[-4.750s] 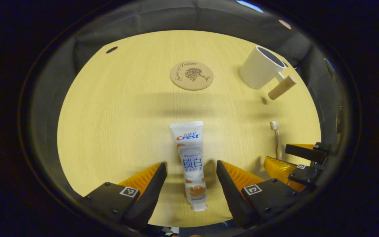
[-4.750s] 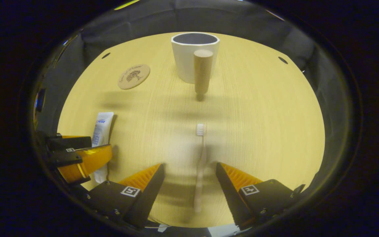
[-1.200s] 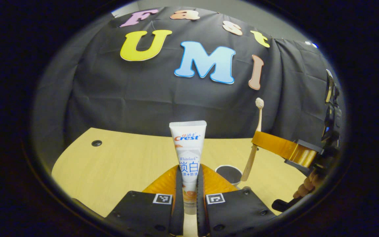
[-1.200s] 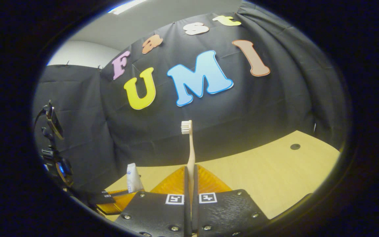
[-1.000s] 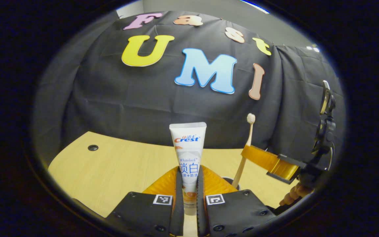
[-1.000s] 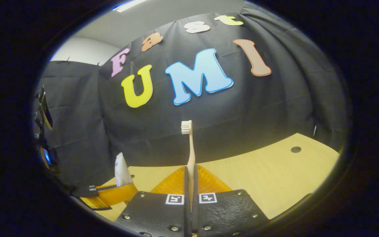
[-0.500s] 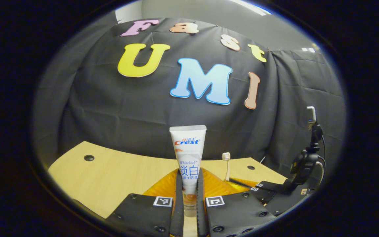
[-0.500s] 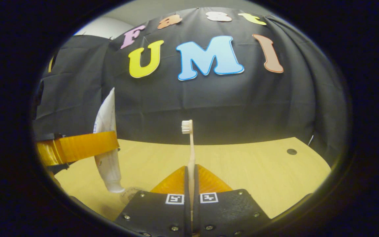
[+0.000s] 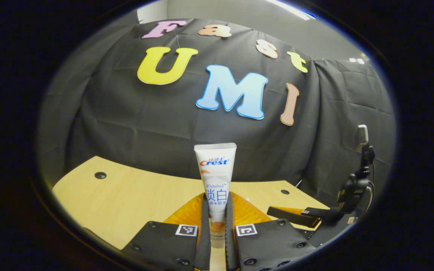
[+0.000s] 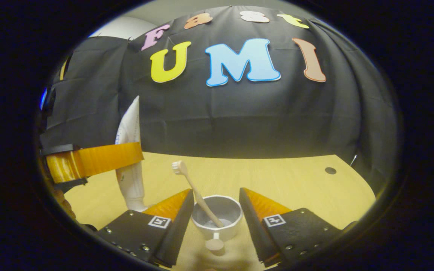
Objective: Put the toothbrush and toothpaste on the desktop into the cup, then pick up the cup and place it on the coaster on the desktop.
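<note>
Toothbrush (image 10: 196, 194) leaning head-up in cup (image 10: 217, 219), right gripper (image 10: 216, 205) spread, left gripper (image 9: 217, 226) pinching upright toothpaste (image 9: 215, 177)

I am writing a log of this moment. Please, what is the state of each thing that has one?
toothbrush: in the cup, leaning, head up, released
cup: upright on the desktop
toothpaste tube: upright, held off the desktop
left hand-held gripper: shut on the tube
right hand-held gripper: open, either side of the cup
</note>
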### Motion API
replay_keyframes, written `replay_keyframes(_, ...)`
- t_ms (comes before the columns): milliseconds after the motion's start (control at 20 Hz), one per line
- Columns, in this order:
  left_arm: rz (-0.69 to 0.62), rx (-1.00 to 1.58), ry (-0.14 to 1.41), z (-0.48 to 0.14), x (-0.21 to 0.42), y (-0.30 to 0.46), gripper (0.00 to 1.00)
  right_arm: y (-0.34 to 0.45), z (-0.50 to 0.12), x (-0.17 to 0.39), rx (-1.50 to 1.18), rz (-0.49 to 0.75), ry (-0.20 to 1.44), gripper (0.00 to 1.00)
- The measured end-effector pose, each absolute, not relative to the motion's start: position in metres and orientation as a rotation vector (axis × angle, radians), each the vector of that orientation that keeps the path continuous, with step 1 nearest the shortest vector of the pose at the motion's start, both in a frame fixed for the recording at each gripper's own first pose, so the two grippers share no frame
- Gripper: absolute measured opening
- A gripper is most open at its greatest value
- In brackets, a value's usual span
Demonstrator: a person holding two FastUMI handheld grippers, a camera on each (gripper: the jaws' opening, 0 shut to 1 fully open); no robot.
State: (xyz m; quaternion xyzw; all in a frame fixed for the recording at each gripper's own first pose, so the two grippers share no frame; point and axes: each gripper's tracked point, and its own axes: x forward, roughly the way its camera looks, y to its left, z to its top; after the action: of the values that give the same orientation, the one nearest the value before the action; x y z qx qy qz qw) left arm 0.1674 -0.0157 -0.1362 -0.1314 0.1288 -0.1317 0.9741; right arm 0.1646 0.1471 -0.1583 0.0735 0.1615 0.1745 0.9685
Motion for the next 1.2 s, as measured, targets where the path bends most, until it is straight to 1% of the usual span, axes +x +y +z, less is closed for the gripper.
replay_keyframes(50, -0.266, -0.267, 0.259, -0.137, 0.167, -0.016, 0.22, 0.145, -0.154, 0.161, 0.154, 0.351, 0.319, 0.77)
replay_keyframes(150, -0.268, -0.275, 0.255, -0.134, 0.166, -0.017, 0.22, 0.138, -0.146, 0.154, 0.169, 0.340, 0.305, 0.79)
replay_keyframes(250, -0.270, -0.282, 0.251, -0.132, 0.164, -0.020, 0.22, 0.127, -0.139, 0.149, 0.181, 0.322, 0.291, 0.85)
replay_keyframes(300, -0.272, -0.287, 0.249, -0.129, 0.161, -0.024, 0.22, 0.120, -0.135, 0.148, 0.184, 0.313, 0.284, 0.86)
replay_keyframes(450, -0.269, -0.290, 0.236, -0.120, 0.153, -0.033, 0.22, 0.096, -0.124, 0.144, 0.182, 0.280, 0.260, 0.87)
replay_keyframes(500, -0.268, -0.288, 0.231, -0.117, 0.150, -0.035, 0.21, 0.089, -0.123, 0.142, 0.176, 0.267, 0.256, 0.86)
replay_keyframes(600, -0.276, -0.301, 0.227, -0.112, 0.144, -0.046, 0.23, 0.075, -0.121, 0.139, 0.166, 0.251, 0.249, 0.86)
replay_keyframes(750, -0.288, -0.311, 0.212, -0.105, 0.139, -0.063, 0.22, 0.060, -0.121, 0.133, 0.154, 0.246, 0.250, 0.86)
replay_keyframes(1150, -0.324, -0.305, 0.170, -0.107, 0.163, -0.099, 0.23, 0.040, -0.120, 0.132, 0.149, 0.244, 0.239, 0.87)
replay_keyframes(1200, -0.330, -0.298, 0.160, -0.106, 0.167, -0.102, 0.22, 0.039, -0.120, 0.133, 0.156, 0.243, 0.239, 0.87)
